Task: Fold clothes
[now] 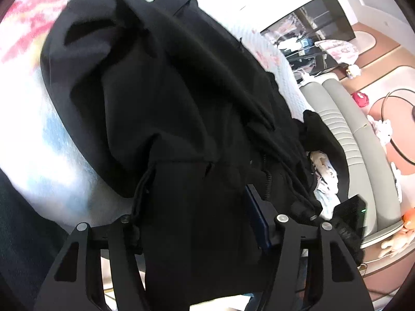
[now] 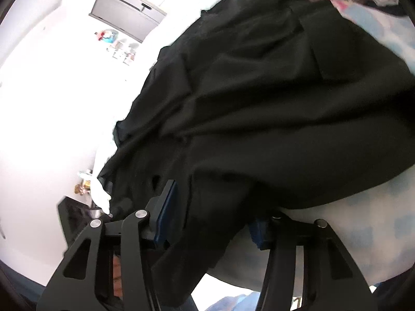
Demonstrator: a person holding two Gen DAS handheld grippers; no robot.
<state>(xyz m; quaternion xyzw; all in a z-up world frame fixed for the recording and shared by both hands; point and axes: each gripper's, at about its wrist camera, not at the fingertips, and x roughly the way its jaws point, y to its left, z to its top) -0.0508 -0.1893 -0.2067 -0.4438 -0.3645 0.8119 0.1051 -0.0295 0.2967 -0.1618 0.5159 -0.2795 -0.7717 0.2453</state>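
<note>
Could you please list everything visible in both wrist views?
garment: one, black, draped between both grippers over the bed
bedding: one, pale with blue and red print, under the garment
clothes pile: one, white and black, right of the garment in the left view
headboard: one, grey, padded, right side of the left view
cabinet: one, grey, top left of the right view
left gripper: one, black, jaws on either side of the garment
right gripper: one, black, blue pads, cloth hanging between its jaws
</note>
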